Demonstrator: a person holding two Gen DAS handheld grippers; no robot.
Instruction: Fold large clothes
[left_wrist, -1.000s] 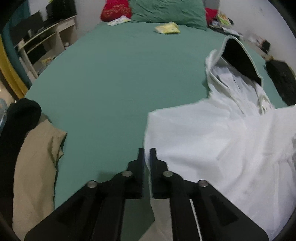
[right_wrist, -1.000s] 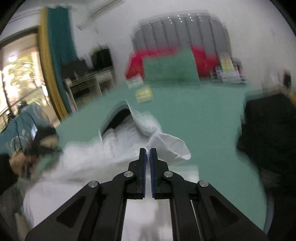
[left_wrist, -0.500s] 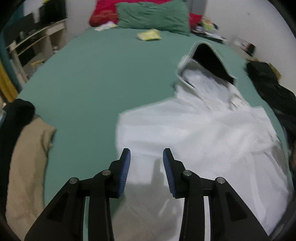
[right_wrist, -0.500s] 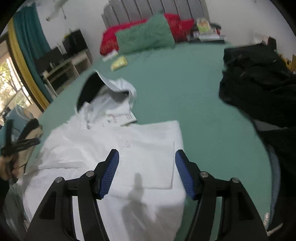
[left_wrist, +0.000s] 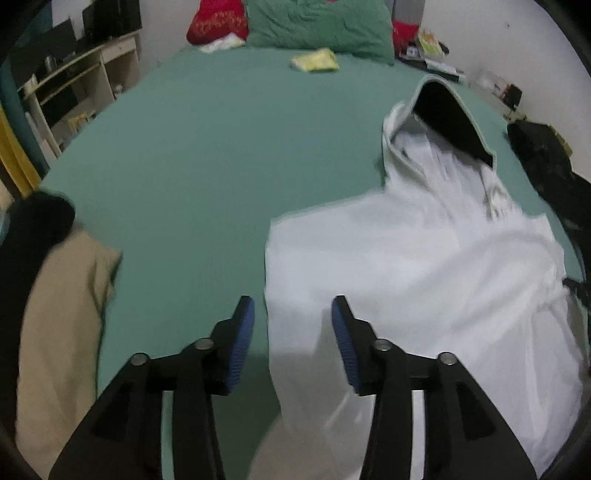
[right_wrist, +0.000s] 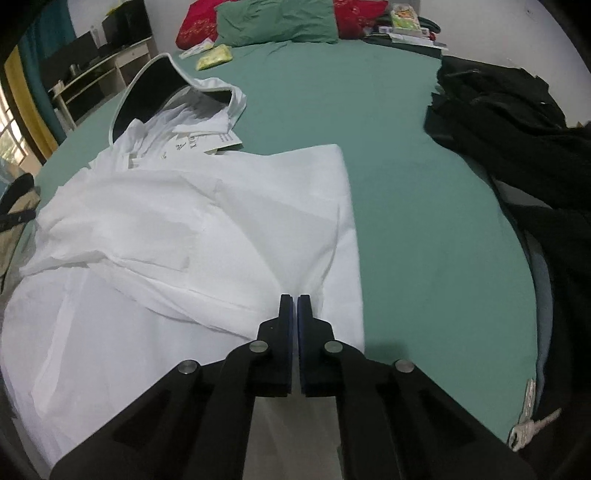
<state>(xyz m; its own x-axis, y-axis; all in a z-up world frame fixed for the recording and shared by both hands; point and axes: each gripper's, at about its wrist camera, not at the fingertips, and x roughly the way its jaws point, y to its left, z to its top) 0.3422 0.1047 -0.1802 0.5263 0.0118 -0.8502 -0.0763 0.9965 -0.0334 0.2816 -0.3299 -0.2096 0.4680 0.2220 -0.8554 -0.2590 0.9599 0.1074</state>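
Note:
A large white garment (left_wrist: 424, 277) with a dark-lined collar lies spread on the green bed sheet (left_wrist: 203, 166). My left gripper (left_wrist: 293, 314) hovers over the garment's near left edge, its jaws opening. The cloth edge runs between the blue pads (left_wrist: 243, 332) without being pinched. In the right wrist view the same garment (right_wrist: 184, 221) lies with its right side folded inward. My right gripper (right_wrist: 294, 301) is shut, its tips low over the garment's near right part. I see no cloth between them.
A beige cloth (left_wrist: 55, 332) and a black cloth (left_wrist: 33, 221) lie at the left bed edge. A pile of black clothes (right_wrist: 517, 129) covers the right side, with keys (right_wrist: 528, 424) near it. Pillows (left_wrist: 317, 26) and a yellow packet (left_wrist: 314, 62) lie at the far end.
The left jaws went from shut to wide apart over the garment's edge. The right gripper dropped toward the bed, opened wide, then shut again, and the garment now lies flat.

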